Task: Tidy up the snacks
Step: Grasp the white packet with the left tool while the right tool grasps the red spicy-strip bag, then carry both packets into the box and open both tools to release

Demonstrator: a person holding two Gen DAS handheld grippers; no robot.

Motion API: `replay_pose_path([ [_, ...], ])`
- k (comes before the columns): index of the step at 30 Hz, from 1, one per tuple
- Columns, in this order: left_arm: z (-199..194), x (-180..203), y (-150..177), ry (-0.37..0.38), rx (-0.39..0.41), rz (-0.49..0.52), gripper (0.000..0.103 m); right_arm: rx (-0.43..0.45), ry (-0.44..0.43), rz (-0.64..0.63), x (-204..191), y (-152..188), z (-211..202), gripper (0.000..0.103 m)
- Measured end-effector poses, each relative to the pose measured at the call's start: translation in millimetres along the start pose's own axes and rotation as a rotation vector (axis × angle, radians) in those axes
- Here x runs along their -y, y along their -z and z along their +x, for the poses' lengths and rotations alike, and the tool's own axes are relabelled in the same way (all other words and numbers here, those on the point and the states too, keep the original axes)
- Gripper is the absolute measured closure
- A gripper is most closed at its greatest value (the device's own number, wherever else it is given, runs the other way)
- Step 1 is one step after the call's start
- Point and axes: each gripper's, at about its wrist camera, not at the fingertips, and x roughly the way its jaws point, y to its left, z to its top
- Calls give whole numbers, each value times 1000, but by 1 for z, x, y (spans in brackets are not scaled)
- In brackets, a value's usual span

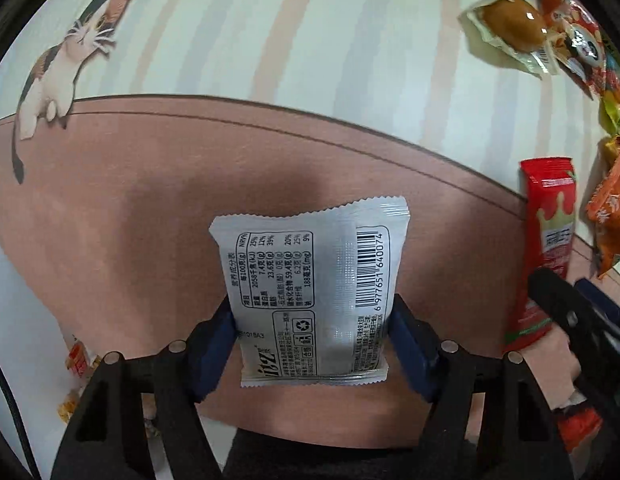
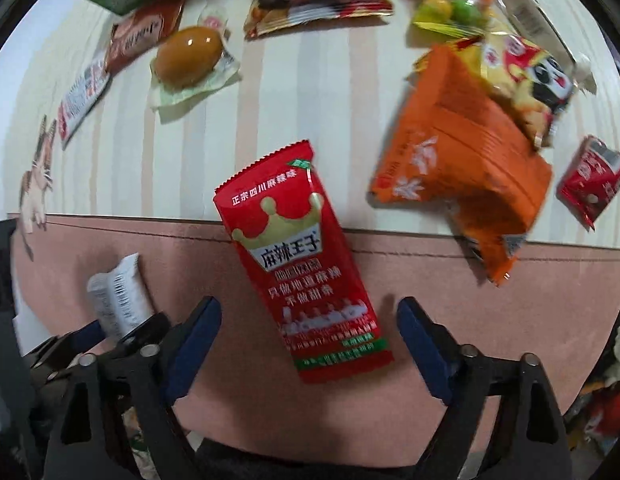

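Your left claw (image 1: 312,344) pinches the white packet (image 1: 310,292); your right claw (image 2: 310,340) stands wide around the red packet (image 2: 300,264) lying at 12 o'clock on the desk (image 2: 310,100). Closing crooked could skid it away.

Bare striped cloth (image 2: 310,80) mid-table passable; orange packet (image 2: 462,168), wrapped egg (image 2: 188,56) flank it.

The packet (image 1: 314,296) sits between the left gripper's (image 1: 312,344) fingers, above the bench (image 1: 350,60). To its right lies the sachet (image 2: 298,264), between the right gripper's (image 2: 310,344) spread fingers, untouched. Beyond it lie the egg (image 2: 188,56) to the left and the bag (image 2: 462,160) to the right.
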Motion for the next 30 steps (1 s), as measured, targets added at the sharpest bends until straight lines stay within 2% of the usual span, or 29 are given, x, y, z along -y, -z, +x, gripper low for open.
replay_pose_path([
  [5,3,-5,3,16,4,-17,33,18,126,-58,-28,6,9,39],
  [7,3,-1,5,5,19,-9,33,32,123,-31,-33,10,11,42],
  [12,-1,8,12,-17,51,9,33,6,59,57,-30,14,11,51],
  [15,1,18,21,-24,64,11,33,-9,29,85,-25,14,11,52],
  [16,-1,17,21,-25,67,12,33,-13,17,92,-13,5,9,52],
  [22,-18,29,38,-23,117,38,33,-16,-53,121,10,11,3,54],
  [25,-32,23,45,-5,153,58,33,-1,-94,129,28,18,-17,54],
  [30,-78,37,51,24,240,90,33,76,-160,139,45,18,-63,54],
])
